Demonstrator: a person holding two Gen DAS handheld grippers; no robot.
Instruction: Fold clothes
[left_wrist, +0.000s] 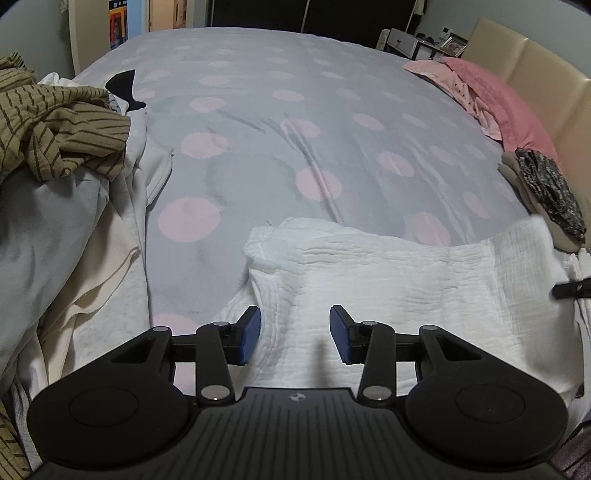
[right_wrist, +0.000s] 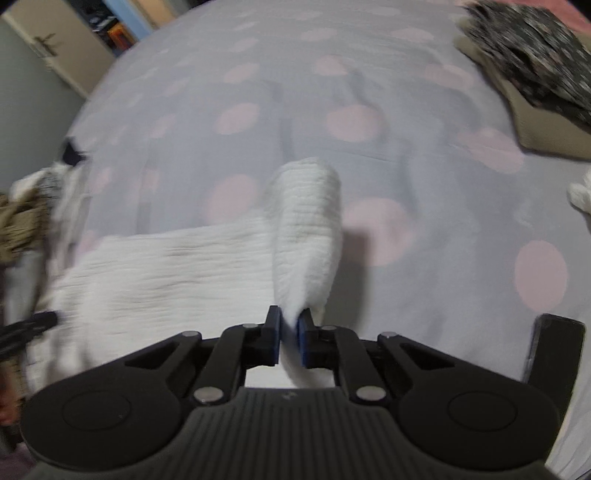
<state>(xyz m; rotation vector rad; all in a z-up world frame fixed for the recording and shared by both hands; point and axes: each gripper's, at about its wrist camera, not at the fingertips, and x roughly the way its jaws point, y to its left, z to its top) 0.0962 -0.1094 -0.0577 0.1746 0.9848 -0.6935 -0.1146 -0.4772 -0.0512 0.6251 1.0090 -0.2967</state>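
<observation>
A white crinkled garment (left_wrist: 388, 266) lies spread across the near part of the bed. My left gripper (left_wrist: 296, 332) hovers over its left portion, blue pads (left_wrist: 251, 332) apart and pressing on nothing. In the right wrist view the same garment (right_wrist: 166, 266) stretches off to the left. My right gripper (right_wrist: 290, 334) is shut on an edge of it, and a rounded fold of white cloth (right_wrist: 306, 221) stands up from the pads, lifted off the bed. The right gripper's black tip (left_wrist: 570, 290) shows at the far right of the left wrist view.
The bed has a grey cover with pink dots (left_wrist: 295, 110). A heap of clothes with a tan striped garment (left_wrist: 55, 125) sits on the left. A folded stack topped by dark patterned cloth (left_wrist: 546, 192) lies on the right, below pink pillows (left_wrist: 491, 96) and a beige headboard (left_wrist: 535, 74).
</observation>
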